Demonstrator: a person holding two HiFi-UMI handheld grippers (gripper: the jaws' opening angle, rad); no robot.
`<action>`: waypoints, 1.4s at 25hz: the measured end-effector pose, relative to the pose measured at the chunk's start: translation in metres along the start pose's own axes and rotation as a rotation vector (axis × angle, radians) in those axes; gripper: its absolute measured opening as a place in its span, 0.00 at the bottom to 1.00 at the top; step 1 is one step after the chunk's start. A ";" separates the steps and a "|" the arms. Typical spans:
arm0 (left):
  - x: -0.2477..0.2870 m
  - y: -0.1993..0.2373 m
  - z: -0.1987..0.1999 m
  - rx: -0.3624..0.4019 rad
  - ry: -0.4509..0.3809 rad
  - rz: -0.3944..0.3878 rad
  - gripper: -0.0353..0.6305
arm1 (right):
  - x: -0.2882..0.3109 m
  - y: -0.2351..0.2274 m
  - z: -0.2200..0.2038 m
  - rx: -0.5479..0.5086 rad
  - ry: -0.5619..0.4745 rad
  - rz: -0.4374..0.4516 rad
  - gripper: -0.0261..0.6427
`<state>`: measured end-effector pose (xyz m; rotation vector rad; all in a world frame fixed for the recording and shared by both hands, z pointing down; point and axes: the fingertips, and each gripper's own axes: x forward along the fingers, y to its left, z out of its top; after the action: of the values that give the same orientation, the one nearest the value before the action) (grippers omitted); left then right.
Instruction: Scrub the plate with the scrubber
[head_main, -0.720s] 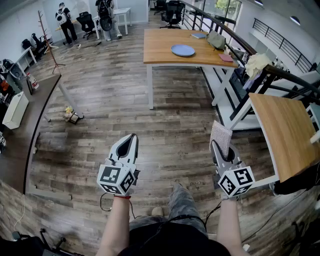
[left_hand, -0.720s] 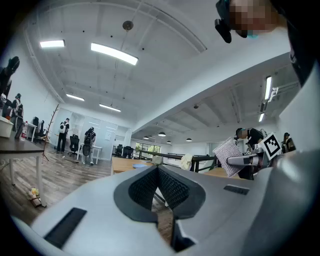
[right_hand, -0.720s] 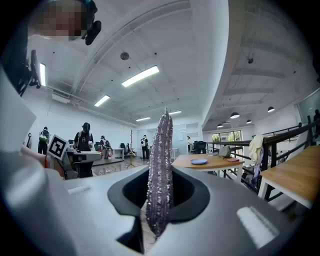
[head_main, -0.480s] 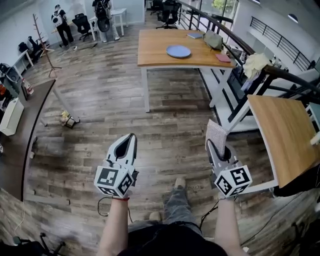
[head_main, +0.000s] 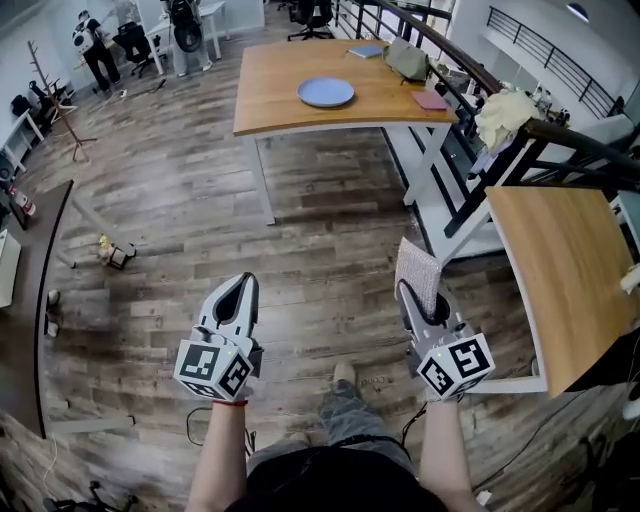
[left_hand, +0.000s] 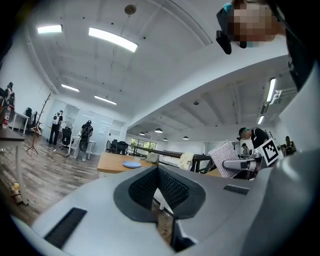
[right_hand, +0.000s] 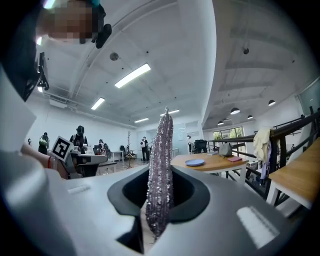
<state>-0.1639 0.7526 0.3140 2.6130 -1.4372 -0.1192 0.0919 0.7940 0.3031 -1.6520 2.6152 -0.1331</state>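
Observation:
A round blue plate (head_main: 325, 92) lies on the far wooden table (head_main: 270, 110), well ahead of both grippers. It also shows small in the left gripper view (left_hand: 132, 164) and in the right gripper view (right_hand: 194, 162). My right gripper (head_main: 405, 291) is shut on a silvery sparkly scrubber (head_main: 417, 272), which stands upright between its jaws (right_hand: 160, 170). My left gripper (head_main: 241, 284) is held level at the left, jaws shut with nothing in them. Both hang over the wood floor, in front of the person's legs.
A second wooden table (head_main: 560, 270) stands close on the right, behind it a black railing with a pale cloth (head_main: 505, 115). A grey bag (head_main: 405, 60), a pink item (head_main: 432, 100) and a book (head_main: 366, 50) share the plate's table. People (head_main: 95, 45) stand far back left.
The whole view has advanced toward the plate's table, which now sits nearer and further left. Both grippers keep their pose, the right one still gripping the scrubber.

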 end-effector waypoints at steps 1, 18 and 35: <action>0.014 0.000 0.002 0.001 -0.005 0.000 0.05 | 0.006 -0.009 0.002 0.004 -0.004 0.009 0.16; 0.201 -0.017 0.016 0.009 -0.026 -0.008 0.05 | 0.102 -0.149 0.029 -0.009 -0.019 0.093 0.16; 0.401 0.084 0.018 -0.014 0.027 -0.099 0.05 | 0.278 -0.243 0.029 0.013 0.006 0.023 0.16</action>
<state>-0.0210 0.3683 0.3137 2.6636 -1.2942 -0.1053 0.1933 0.4380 0.2995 -1.6202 2.6307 -0.1537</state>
